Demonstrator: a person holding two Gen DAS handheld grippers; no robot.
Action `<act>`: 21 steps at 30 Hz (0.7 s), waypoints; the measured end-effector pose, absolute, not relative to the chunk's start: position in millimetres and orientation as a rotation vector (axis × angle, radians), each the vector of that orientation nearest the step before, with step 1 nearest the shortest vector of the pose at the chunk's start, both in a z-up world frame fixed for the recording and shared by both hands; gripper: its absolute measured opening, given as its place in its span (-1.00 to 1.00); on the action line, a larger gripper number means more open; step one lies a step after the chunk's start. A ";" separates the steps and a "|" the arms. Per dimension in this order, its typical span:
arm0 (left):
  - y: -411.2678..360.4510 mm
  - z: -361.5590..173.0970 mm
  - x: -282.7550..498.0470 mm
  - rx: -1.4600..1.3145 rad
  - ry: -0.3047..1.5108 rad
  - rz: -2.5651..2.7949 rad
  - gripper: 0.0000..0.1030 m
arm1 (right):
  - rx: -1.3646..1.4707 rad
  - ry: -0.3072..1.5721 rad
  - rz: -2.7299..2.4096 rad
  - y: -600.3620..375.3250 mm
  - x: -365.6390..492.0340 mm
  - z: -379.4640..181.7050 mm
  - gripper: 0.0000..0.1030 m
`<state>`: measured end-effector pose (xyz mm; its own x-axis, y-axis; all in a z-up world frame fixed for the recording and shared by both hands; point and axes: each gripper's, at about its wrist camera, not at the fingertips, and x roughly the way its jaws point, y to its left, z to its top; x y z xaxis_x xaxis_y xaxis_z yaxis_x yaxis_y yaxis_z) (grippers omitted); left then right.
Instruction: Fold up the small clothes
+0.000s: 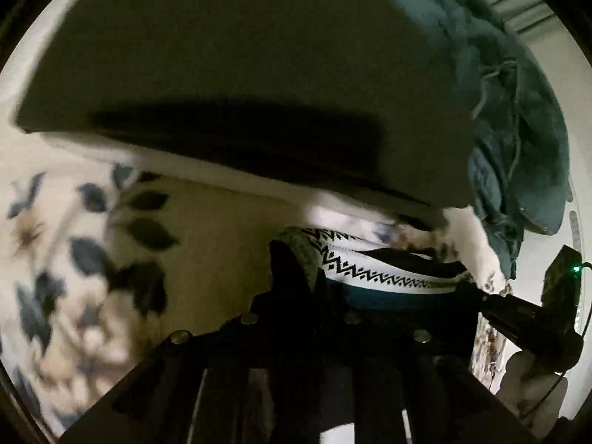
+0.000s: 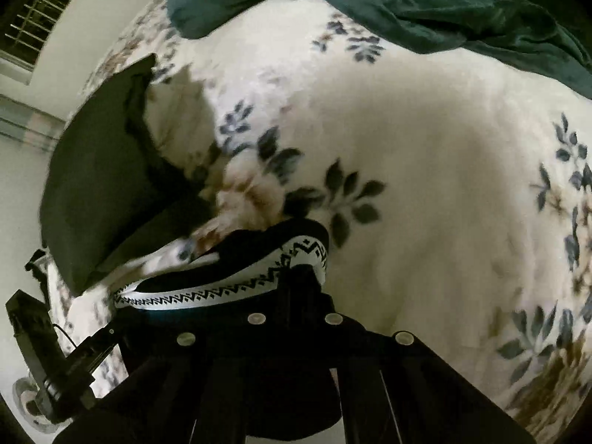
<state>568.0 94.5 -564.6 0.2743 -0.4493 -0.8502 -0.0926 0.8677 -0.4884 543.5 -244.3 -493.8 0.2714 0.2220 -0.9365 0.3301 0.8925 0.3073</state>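
A small dark garment with a white waistband (image 1: 373, 275) patterned in black zigzags is stretched between both grippers above the bed. My left gripper (image 1: 296, 270) is shut on one end of the waistband. My right gripper (image 2: 299, 270) is shut on the other end of the same waistband (image 2: 207, 294). The rest of the garment hangs below and is mostly hidden by the gripper bodies. The right gripper also shows at the right edge of the left wrist view (image 1: 532, 314), and the left gripper at the lower left of the right wrist view (image 2: 48, 362).
The bed has a white blanket with blue and brown flowers (image 2: 407, 148), which also shows in the left wrist view (image 1: 55, 240). A dark olive pillow (image 1: 222, 74) lies on it, seen too in the right wrist view (image 2: 96, 177). A teal blanket (image 2: 407, 3) is heaped at the far side.
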 end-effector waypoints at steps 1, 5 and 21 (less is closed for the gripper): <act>94.9 -567.7 569.9 -0.495 1.293 -0.254 -0.79 | 0.499 1.315 -0.077 -243.2 545.8 -499.0 -0.94; 98.9 -563.1 568.3 -0.487 1.333 -0.300 -0.62 | 0.497 1.400 -0.036 -233.8 561.9 -526.8 -0.93; 142.6 -489.9 225.8 -0.501 1.500 -0.168 0.21 | 0.481 1.612 0.134 -269.4 279.4 -461.5 -0.02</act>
